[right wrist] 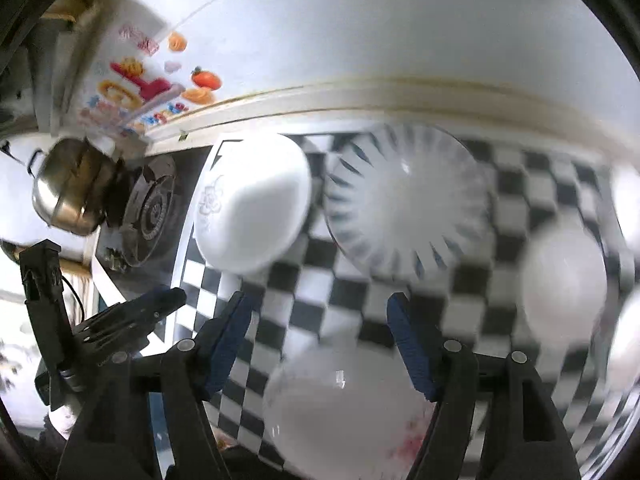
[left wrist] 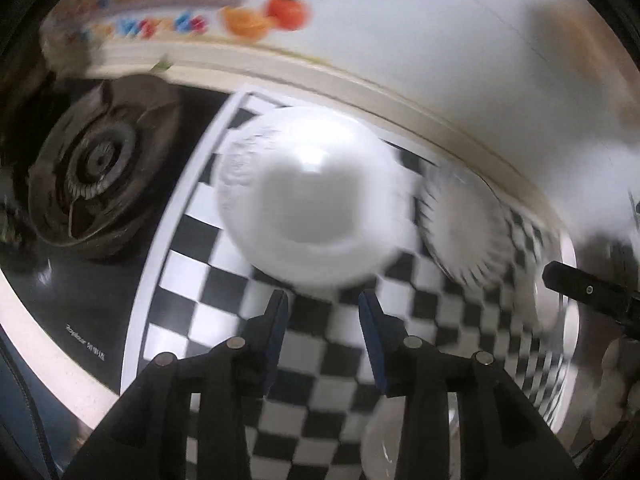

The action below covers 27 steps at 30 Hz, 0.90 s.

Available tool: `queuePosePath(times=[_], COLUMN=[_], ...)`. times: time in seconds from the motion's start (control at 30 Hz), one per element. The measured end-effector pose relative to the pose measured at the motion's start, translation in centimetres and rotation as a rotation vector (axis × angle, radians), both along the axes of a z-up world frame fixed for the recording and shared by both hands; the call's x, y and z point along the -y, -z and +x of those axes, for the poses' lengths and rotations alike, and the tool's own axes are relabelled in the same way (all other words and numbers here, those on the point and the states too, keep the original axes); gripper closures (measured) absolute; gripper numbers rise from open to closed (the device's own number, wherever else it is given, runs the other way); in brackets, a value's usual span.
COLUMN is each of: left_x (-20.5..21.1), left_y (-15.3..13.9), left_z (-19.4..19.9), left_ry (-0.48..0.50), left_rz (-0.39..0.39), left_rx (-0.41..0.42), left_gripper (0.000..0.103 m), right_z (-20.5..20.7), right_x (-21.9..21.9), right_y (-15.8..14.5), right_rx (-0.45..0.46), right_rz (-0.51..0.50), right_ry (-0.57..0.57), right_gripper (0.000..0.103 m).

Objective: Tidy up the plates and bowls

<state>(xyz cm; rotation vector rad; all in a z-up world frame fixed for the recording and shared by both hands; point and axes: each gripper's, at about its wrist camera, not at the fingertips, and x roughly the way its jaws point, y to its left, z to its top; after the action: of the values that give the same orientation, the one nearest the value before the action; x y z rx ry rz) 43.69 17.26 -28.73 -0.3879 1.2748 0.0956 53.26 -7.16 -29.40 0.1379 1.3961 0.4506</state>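
Observation:
A white bowl [left wrist: 312, 200] sits on the black-and-white checkered mat [left wrist: 328, 352], with a ribbed clear glass plate [left wrist: 464, 224] to its right. My left gripper [left wrist: 323, 300] is open and empty, just short of the white bowl's near rim. In the right wrist view the same white bowl [right wrist: 252, 204] is at left and the glass plate [right wrist: 404, 200] is centre. My right gripper [right wrist: 318, 308] is open and empty above the mat [right wrist: 320, 276], with a white bowl [right wrist: 344, 408] under it and another white bowl [right wrist: 564, 280] to the right. The left gripper [right wrist: 132, 316] shows at far left.
A gas stove burner [left wrist: 96, 164] lies left of the mat. A steel kettle [right wrist: 72, 184] stands beyond the burner. A white wall with fruit stickers [left wrist: 256, 16] runs along the back. More white dishes [right wrist: 628, 344] sit at the mat's right edge. Both views are motion-blurred.

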Motion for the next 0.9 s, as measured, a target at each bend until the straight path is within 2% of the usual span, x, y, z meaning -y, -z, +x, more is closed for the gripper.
queuePosePath(times=[0.17, 0.33, 0.43, 0.57, 0.73, 0.87, 0.9], left_x=[-5.8, -8.1, -8.5, -8.6, -8.3, -7.9, -7.9], left_y=[4.3, 8.0, 10.0, 11.8, 12.1, 12.5, 12.5], left_z=[2.1, 3.3, 3.8, 4.1, 5.4, 5.9, 6.1], left_ry=[-0.182, -0.254, -0.269, -0.272, -0.25, -0.233, -0.232], left_rz=[-0.088, -0.131, -0.14, -0.192, -0.175, -0.163, -0.161], left_rx=[-0.074, -0.132, -0.166, -0.189, -0.18, -0.179, -0.177], left_gripper=[0.069, 0.069, 0.069, 0.069, 0.071, 0.075, 0.075], right_z=[7.6, 13.4, 14.8, 16.6, 17.6, 17.2, 17.2], right_x=[-6.3, -12.0, -13.7, -14.3, -15.0, -15.4, -15.4], right_y=[3.5, 8.7, 10.8, 13.6, 15.6, 15.8, 15.8], right_rx=[-0.087, -0.091, -0.063, -0.155, -0.217, -0.182, -0.174], right_rz=[0.0, -0.086, -0.147, -0.125, -0.089, -0.121, -0.124], right_ry=[-0.118, -0.251, -0.323, -0.335, -0.349, -0.374, -0.375], right_gripper=[0.03, 0.03, 0.031, 0.044, 0.067, 0.078, 0.078])
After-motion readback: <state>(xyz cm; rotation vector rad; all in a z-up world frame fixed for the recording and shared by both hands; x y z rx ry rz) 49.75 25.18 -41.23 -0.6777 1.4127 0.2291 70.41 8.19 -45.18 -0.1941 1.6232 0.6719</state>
